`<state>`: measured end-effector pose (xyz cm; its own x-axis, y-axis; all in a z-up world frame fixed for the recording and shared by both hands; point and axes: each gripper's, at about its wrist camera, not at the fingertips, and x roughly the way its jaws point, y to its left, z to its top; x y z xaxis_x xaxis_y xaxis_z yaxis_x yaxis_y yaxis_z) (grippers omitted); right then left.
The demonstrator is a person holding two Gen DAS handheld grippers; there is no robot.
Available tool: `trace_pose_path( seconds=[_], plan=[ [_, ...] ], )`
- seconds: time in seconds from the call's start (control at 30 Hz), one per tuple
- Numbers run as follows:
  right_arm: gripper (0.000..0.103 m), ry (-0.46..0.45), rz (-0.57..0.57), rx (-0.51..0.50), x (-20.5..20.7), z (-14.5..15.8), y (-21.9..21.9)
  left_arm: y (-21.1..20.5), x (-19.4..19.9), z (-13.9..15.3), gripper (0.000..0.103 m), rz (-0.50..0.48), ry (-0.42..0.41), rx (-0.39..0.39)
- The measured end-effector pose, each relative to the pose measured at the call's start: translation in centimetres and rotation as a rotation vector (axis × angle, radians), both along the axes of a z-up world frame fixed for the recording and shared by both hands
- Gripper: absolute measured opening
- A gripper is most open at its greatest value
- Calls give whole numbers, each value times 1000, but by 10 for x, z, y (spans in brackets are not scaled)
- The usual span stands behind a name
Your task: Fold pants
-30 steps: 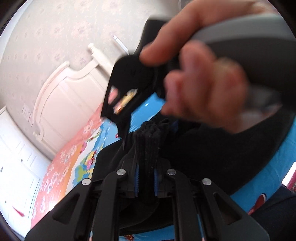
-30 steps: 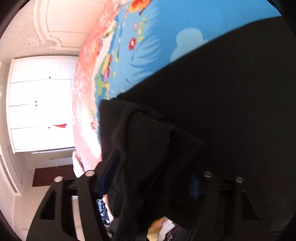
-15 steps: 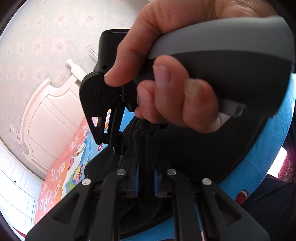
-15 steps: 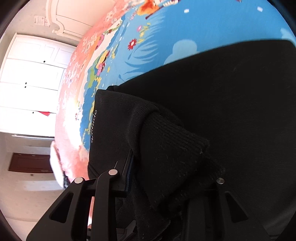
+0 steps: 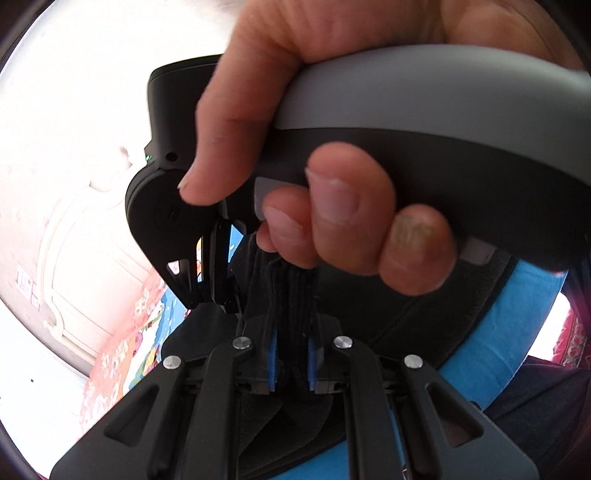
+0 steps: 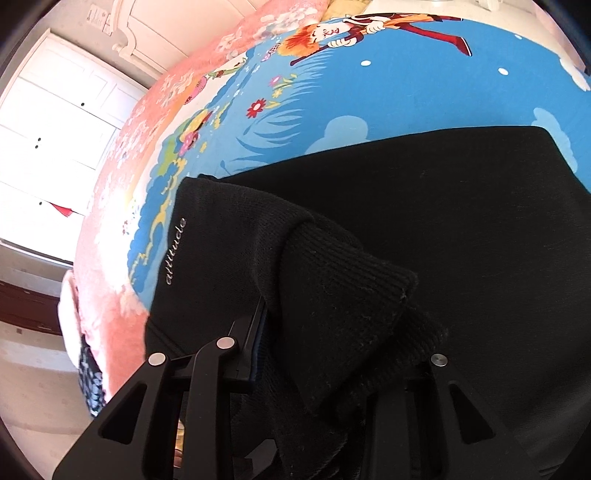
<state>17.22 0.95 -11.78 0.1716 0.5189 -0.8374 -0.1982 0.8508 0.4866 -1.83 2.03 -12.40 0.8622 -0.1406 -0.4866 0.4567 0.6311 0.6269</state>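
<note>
Left hand-held gripper [image 5: 290, 354] clamps pants [image 6: 443, 240]; right hand-held gripper [image 6: 332, 332] just closed, pads buried in fabric.

pants [image 6: 461, 229]: spread flat on the bed [image 6: 406, 96], ribbed cuff end folded over on top, nearest the right claw [image 6: 332, 354]
right claw: clamped on the cuff [image 6: 332, 302]
left claw [image 5: 291, 354]: clamped on bunched fabric, behind the right hand [image 5: 332, 184]
headboard [image 6: 155, 26]: beyond the bed's far end

The right gripper [image 6: 332, 354] has its jaws, just closed, clamped on the ribbed cuff of the black pants [image 6: 461, 229], spread over the cartoon-print bed [image 6: 406, 92].
</note>
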Motion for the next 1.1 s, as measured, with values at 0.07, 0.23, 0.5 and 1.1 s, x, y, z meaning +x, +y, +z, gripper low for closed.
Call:
trace_pose_path(
  seconds=[0.07, 0.23, 0.5, 1.1],
  plan=[
    [30, -11, 10, -27, 0, -8, 1, 0, 1, -9, 11, -11, 0, 17],
    [30, -47, 27, -53, -6, -14, -6, 2, 4, -23, 16, -15, 0, 16],
    [29, -127, 12, -61, -17, -4, -5, 21, 6, -13, 55, 15, 100, -85],
    [29, 106, 85, 122, 15, -9, -32, 33, -12, -30, 60, 47, -56, 115]
  ],
)
